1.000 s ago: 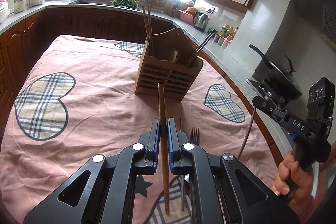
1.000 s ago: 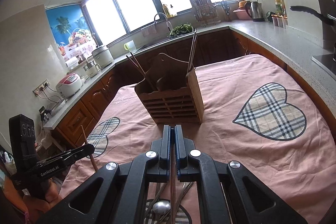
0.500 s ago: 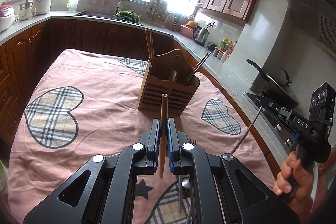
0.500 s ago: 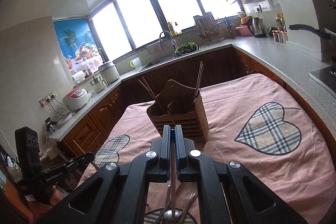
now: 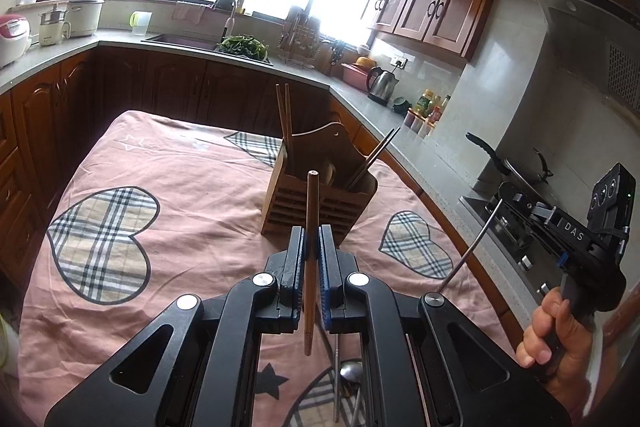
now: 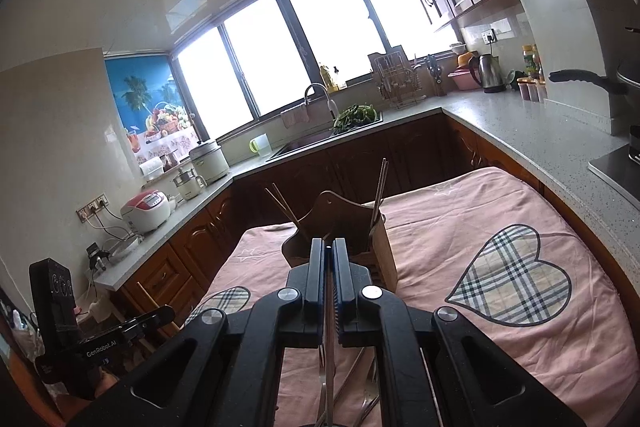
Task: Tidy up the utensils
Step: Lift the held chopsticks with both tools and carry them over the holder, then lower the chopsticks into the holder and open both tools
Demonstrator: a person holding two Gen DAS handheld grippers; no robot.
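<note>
Left gripper (image 5: pixel 311 247) clamps a round wooden chopstick (image 5: pixel 311 227), nearly upright; right gripper (image 6: pixel 329 267) pinches a thin metal utensil handle (image 6: pixel 329 367), also seen angling down from it in the left view, a hand (image 5: pixel 556 331) on its grip. Loose spoon (image 5: pixel 350 375) lies below on the pink heart-patch cloth (image 5: pixel 192 211). Beyond, slatted wooden holder (image 5: pixel 316 195) contains wooden chopsticks (image 5: pixel 285 119) at left, dark chopsticks (image 5: pixel 374 157) at right.

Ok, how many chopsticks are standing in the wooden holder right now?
4. Two wooden chopsticks stand at the left end of the holder, and two dark metal ones lean at its right end, seen from the left wrist. Shorter ones may be hidden inside.
</note>
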